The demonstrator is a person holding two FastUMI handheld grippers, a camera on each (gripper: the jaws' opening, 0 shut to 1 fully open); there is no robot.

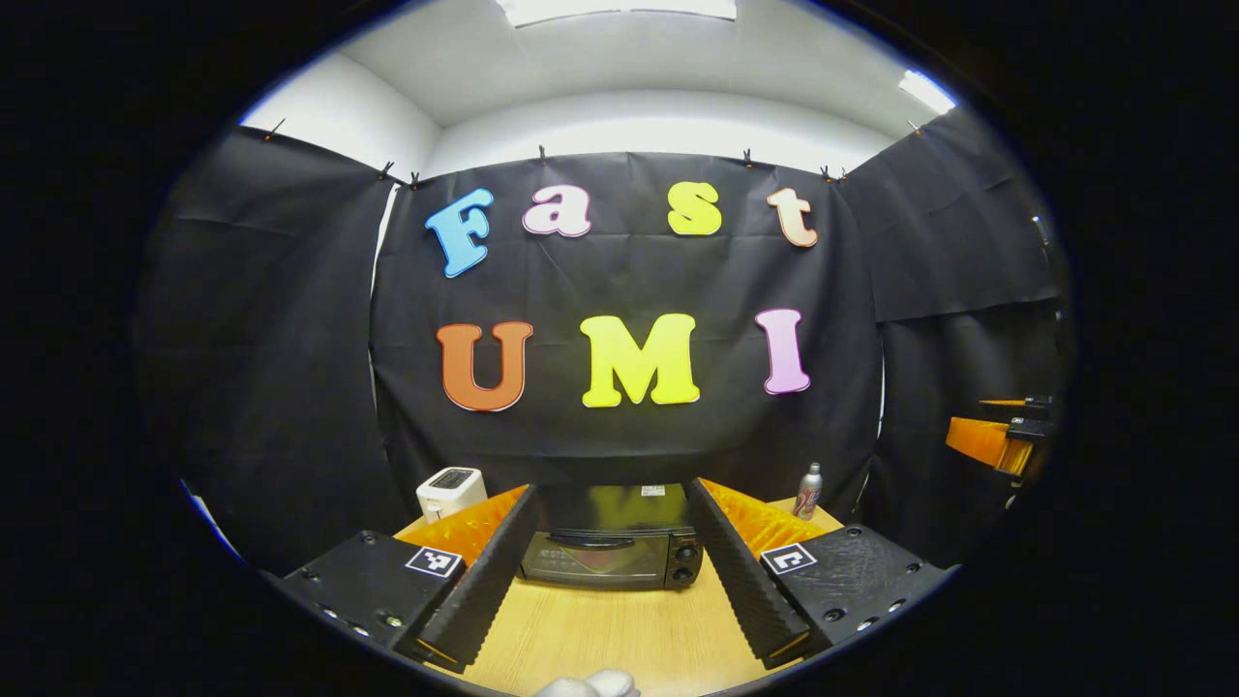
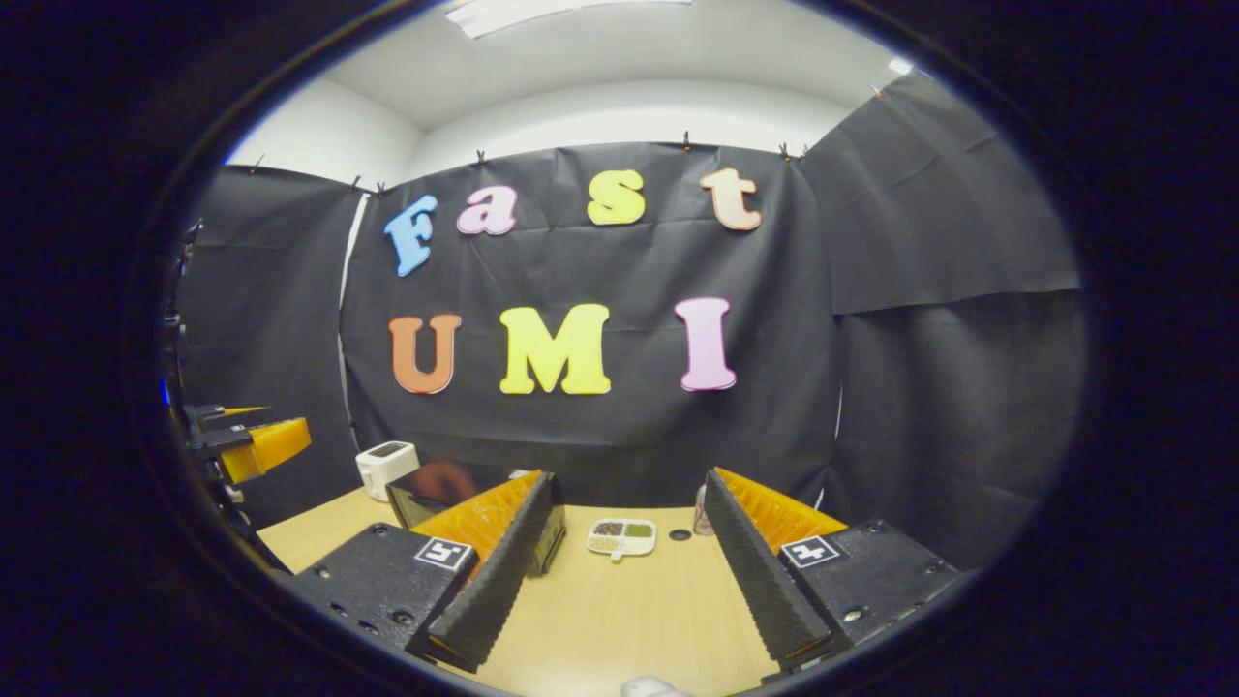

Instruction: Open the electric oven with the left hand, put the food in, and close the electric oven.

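Note:
A black electric oven (image 1: 610,557) stands at the back of the wooden table with its glass door closed, framed between the fingers of my left gripper (image 1: 612,566), which is open and well short of it. In the right gripper view the oven (image 2: 426,489) sits at the left, partly hidden behind my left finger. A white divided tray of food (image 2: 621,536) lies on the table ahead of my right gripper (image 2: 627,557), which is open with nothing between its fingers. The other gripper (image 2: 247,443) shows orange and black at the far left.
A white toaster (image 1: 450,490) stands left of the oven, also visible as the toaster (image 2: 386,467). A small can (image 1: 808,491) stands to the oven's right at the back. A small dark round thing (image 2: 679,534) lies beside the tray. The light wooden table (image 1: 619,639) stretches toward me.

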